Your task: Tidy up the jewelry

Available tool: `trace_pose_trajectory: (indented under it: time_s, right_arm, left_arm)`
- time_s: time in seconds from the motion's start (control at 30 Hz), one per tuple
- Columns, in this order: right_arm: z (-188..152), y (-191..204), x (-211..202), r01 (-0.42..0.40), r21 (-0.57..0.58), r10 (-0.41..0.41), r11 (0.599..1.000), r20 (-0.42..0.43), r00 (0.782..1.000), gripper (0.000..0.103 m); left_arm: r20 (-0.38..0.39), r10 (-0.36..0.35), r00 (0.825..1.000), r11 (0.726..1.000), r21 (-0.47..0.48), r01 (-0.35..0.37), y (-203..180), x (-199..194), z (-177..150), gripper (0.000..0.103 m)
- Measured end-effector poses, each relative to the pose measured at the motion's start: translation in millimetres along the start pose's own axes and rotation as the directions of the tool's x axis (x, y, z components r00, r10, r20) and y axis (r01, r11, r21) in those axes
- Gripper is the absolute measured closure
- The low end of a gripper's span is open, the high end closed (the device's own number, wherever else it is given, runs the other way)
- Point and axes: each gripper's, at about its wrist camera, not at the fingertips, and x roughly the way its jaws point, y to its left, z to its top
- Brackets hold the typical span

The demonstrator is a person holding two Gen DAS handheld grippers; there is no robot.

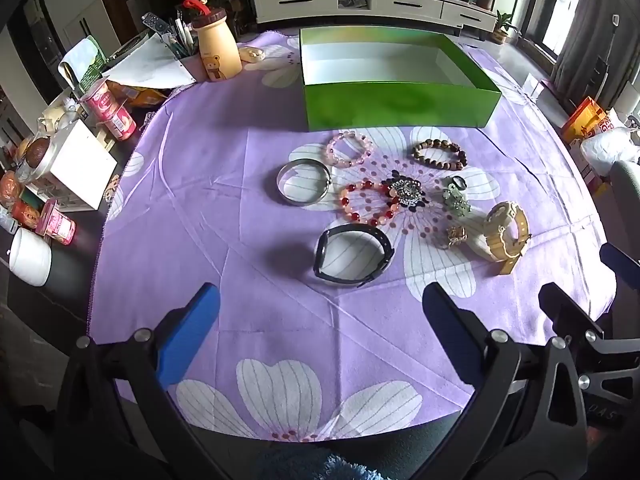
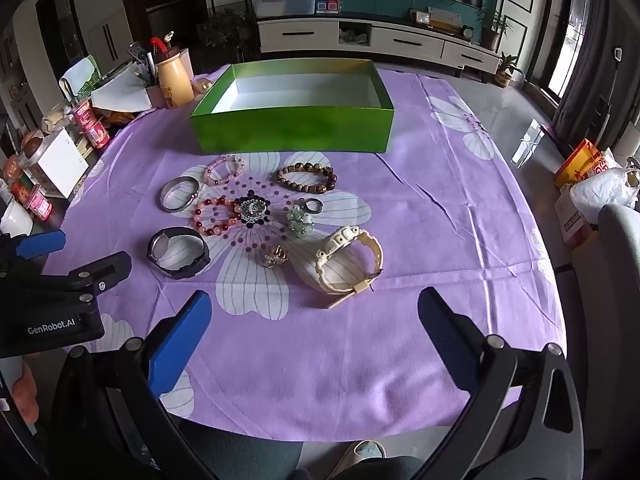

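An empty green box [image 1: 400, 106] [image 2: 292, 132] stands at the far side of the purple flowered cloth. In front of it lie a pink bead bracelet [image 1: 349, 148], a brown bead bracelet [image 1: 440, 155] [image 2: 308, 178], a silver bangle [image 1: 304, 181] [image 2: 180, 193], a red bead bracelet [image 1: 370, 202], a black brooch [image 1: 408, 193], a black watch [image 1: 352, 255] [image 2: 178, 253], a cream watch [image 1: 505, 236] [image 2: 348, 264], a green bead charm [image 2: 300, 222] and a gold ring [image 2: 275, 256]. My left gripper [image 1: 320, 312] and right gripper [image 2: 314, 320] are open and empty, near the front edge.
Snack cans [image 1: 114, 114], a white mug [image 1: 30, 256], a white box [image 1: 80, 164], a bear bottle [image 1: 216, 48] and papers crowd the table's left side. A bag [image 2: 580, 164] and a chair [image 2: 620, 240] stand off to the right.
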Motion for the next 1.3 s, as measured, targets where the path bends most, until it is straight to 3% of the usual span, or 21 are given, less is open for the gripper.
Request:
trace_pose_trajectory:
  time_s: [1.3]
  right_arm:
    - [8.0, -4.3, -8.3, 0.003, 0.005, -0.003, 1.000, 0.022, 1.000, 0.001]
  left_arm:
    - [0.038, 0.010, 0.999, 1.000, -0.003, -0.010, 6.3, -2.2, 7.8, 0.002]
